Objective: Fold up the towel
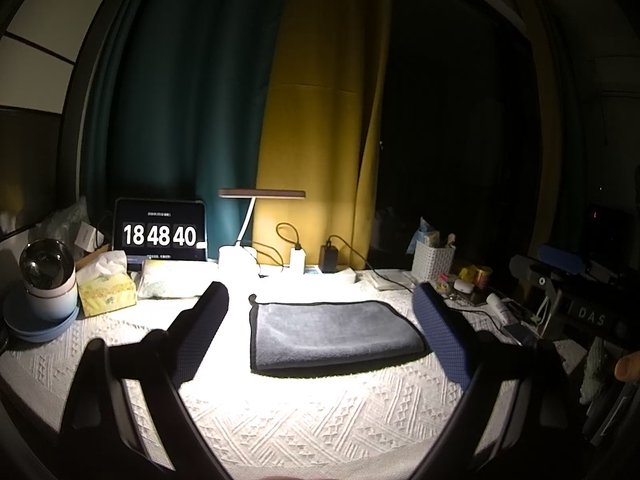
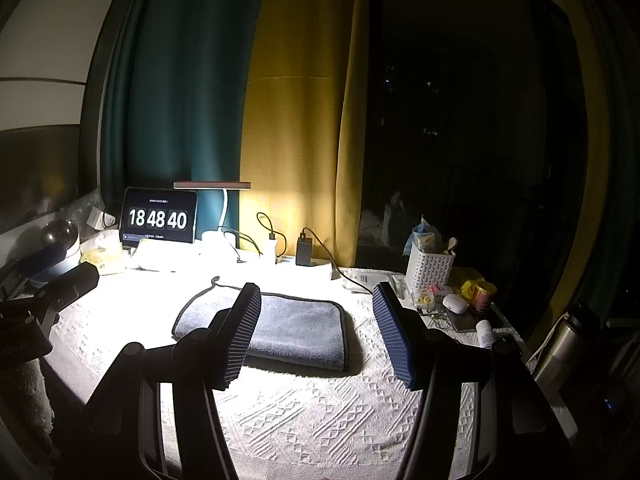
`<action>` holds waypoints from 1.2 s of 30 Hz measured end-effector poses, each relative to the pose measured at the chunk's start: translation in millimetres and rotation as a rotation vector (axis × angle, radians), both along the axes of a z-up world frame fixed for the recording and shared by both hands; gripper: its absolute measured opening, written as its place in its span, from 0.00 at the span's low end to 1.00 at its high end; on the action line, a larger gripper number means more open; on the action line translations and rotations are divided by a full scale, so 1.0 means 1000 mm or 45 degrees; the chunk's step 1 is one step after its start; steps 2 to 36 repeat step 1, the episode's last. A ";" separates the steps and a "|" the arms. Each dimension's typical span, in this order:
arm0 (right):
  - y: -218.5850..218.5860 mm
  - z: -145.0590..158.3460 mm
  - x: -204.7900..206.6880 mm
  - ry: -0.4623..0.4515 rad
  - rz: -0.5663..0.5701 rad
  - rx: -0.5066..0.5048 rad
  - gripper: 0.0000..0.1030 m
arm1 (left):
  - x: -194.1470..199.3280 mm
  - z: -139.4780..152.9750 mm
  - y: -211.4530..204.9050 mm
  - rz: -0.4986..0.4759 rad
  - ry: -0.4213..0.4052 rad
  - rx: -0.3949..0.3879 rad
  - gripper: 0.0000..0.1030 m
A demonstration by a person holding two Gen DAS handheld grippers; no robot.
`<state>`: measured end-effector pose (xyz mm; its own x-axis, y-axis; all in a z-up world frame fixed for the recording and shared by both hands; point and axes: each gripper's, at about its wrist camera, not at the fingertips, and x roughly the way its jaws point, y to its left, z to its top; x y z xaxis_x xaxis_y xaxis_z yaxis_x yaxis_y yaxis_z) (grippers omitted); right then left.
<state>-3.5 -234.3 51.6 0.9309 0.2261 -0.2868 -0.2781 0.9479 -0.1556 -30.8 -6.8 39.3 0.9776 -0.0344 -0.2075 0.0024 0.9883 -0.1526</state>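
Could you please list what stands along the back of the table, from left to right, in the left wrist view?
Yellow tissue box → tablet clock reading 18:48:40 → white desk lamp → white charger → black charger → white perforated basket.

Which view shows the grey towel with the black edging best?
The left wrist view: the whole grey black-edged towel lies unobstructed between the open left tongs. In the right wrist view, a finger of the open right tongs hides part of the towel.
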 end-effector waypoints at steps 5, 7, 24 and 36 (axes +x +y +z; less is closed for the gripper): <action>0.000 -0.001 0.000 0.001 -0.001 -0.001 0.60 | 0.001 -0.001 0.000 -0.001 0.003 0.001 0.91; 0.000 -0.001 0.000 0.001 -0.001 -0.001 0.60 | 0.001 -0.001 0.000 -0.001 0.003 0.001 0.91; 0.000 -0.001 0.000 0.001 -0.001 -0.001 0.60 | 0.001 -0.001 0.000 -0.001 0.003 0.001 0.91; 0.000 -0.001 0.000 0.001 -0.001 -0.001 0.60 | 0.001 -0.001 0.000 -0.001 0.003 0.001 0.91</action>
